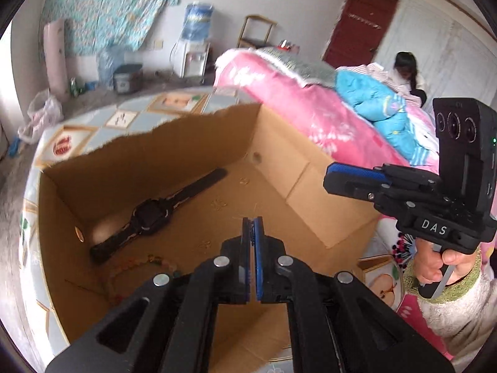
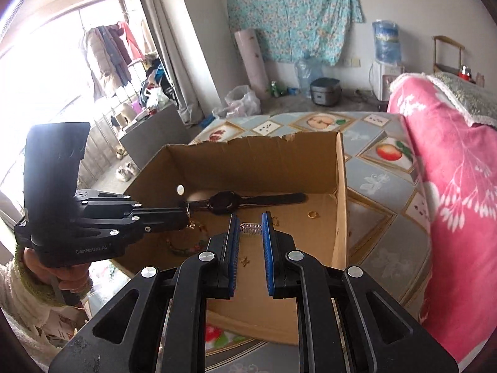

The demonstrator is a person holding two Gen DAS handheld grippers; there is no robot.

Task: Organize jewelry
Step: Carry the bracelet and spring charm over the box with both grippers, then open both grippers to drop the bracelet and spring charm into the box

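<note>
- The cardboard box (image 2: 340, 186) stood open-topped on a patterned table (image 2: 382, 183), beside a pink blanket (image 2: 450, 168); it apparently served as the collecting place for the jewelry.
- A black watch (image 1: 149, 214) lay flat on the box floor toward the far wall, strap extended, so it seemed already stowed.
- A beaded string (image 1: 146, 262) lay on the floor nearer the camera, and a gold ring (image 2: 312, 214) rested apart from it near the right wall; small gold pieces (image 2: 245, 261) were scattered between, too small to identify.
- The left gripper (image 1: 252, 233) hovered above the box interior with its blue pads pressed together. In its own view nothing showed between them, but the right wrist view showed a fine gold item (image 2: 190, 224) dangling at its tip, possibly a thin chain or earring; whether it was pinched or merely behind the tip could not be told.
- The right gripper (image 2: 251, 228) was clenched on a small silver coiled piece (image 2: 251, 227), which spanned the narrow gap between its pads, held over the box opening, presumably for placement.
- Each tool was carried by a hand (image 1: 435, 264) in a fleecy sleeve (image 1: 450, 307); both pointed downward into the box.
- Judged stage: sorting well under way, with at least one item awaiting deposit.
</note>
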